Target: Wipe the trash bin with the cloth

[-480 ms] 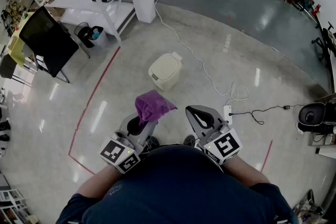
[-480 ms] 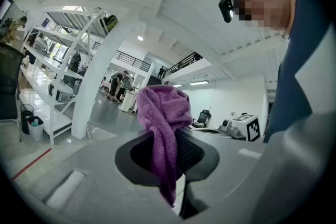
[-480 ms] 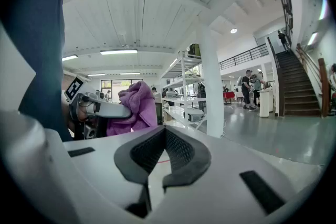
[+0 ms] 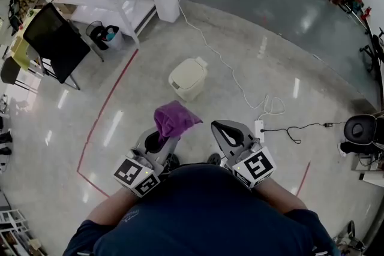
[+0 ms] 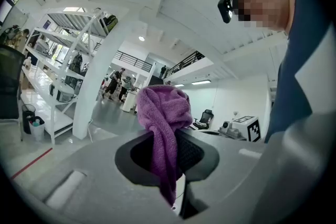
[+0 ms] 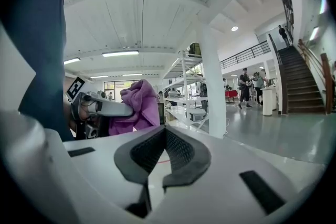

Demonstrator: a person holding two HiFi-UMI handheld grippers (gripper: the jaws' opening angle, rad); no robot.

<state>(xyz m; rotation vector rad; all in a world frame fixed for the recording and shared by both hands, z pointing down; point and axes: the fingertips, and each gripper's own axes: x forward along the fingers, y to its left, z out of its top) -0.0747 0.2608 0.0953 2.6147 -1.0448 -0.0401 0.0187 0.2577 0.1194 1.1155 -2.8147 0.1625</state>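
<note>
1. Left claw (image 4: 157, 142) is clamped on the purple cloth (image 4: 174, 119).
2. Right claw (image 4: 228, 132) has its jaws together and holds nothing.
3. Trash bin (image 4: 188, 79) stands on the floor, far of both claws, untouched.
4. Judgement: wiping not begun; approach and all wiping remain.

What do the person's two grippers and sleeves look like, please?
Both the left gripper and right gripper have light grey bodies with dark ribbed pads. Each carries a cube with black-and-white square markers. The sleeves are dark blue.
</note>
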